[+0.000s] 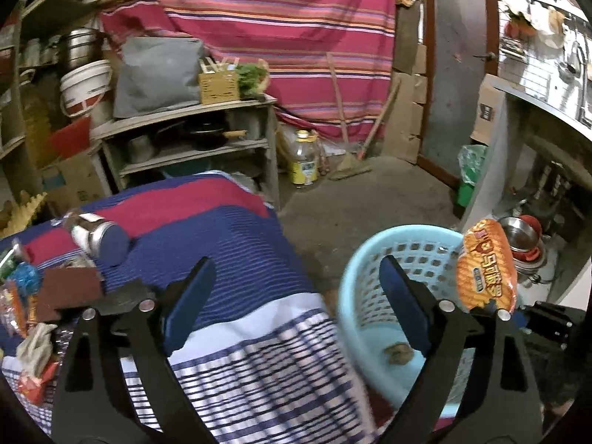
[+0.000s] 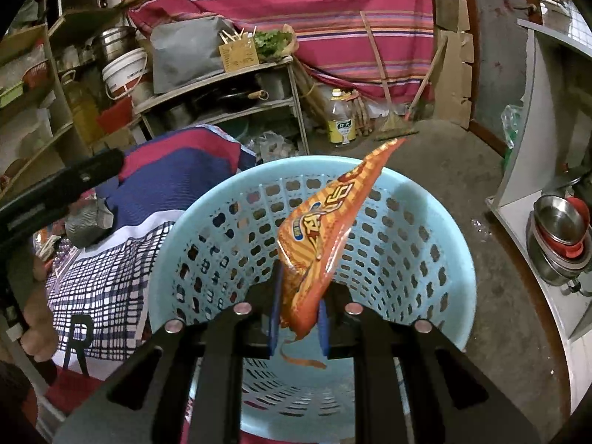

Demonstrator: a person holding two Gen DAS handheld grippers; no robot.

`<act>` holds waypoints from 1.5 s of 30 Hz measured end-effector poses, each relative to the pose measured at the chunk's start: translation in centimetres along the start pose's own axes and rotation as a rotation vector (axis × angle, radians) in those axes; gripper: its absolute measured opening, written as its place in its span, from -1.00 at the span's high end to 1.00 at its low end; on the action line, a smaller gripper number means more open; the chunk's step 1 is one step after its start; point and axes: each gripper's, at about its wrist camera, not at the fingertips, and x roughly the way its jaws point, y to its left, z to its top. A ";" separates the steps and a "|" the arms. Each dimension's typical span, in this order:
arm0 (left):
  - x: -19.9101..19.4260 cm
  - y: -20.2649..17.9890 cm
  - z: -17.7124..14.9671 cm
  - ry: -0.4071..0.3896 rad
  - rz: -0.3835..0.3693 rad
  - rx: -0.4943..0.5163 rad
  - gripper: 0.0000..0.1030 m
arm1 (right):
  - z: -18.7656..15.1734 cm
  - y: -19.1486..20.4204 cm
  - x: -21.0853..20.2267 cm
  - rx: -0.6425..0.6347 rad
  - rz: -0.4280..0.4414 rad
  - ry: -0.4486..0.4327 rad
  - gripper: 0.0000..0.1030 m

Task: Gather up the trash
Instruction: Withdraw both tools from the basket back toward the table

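One crinkled orange foil snack wrapper [image 2: 318, 236] is pinched at its lower end by the right gripper [image 2: 298, 318], its long axis slanting up and away directly above the single pale-blue perforated plastic basket [image 2: 436, 244]. The left gripper [image 1: 296, 303] stands wide apart and empty between basket and striped-cloth table [image 1: 236, 244], where several scraps remain.

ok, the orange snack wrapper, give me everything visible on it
The orange snack wrapper is a crinkled, glossy foil-like packet with yellow stripes and printed lettering, apparently empty and flattened. Its lower end is pinched between the blue fingers of the right gripper; the rest stands up, tilted, over the light blue basket. A torn strip dangles below.
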 end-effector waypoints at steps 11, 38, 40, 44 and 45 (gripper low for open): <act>-4.0 7.9 -1.1 -0.033 0.155 -0.037 -0.83 | -0.9 0.7 1.9 0.007 -0.152 0.060 -0.37; -11.6 24.3 -8.1 -0.034 0.430 -0.137 -0.85 | -1.8 23.0 -3.0 -0.200 0.020 -0.177 -0.61; -11.9 25.1 -8.5 -0.029 0.429 -0.146 -0.85 | -1.8 24.3 -3.2 -0.201 0.038 -0.183 -0.61; -11.9 26.9 -9.0 -0.017 0.437 -0.174 -0.85 | -1.7 26.9 -2.8 -0.217 0.056 -0.186 -0.61; -12.0 27.3 -9.0 -0.014 0.435 -0.180 -0.85 | -1.6 27.6 -2.6 -0.219 0.057 -0.185 -0.61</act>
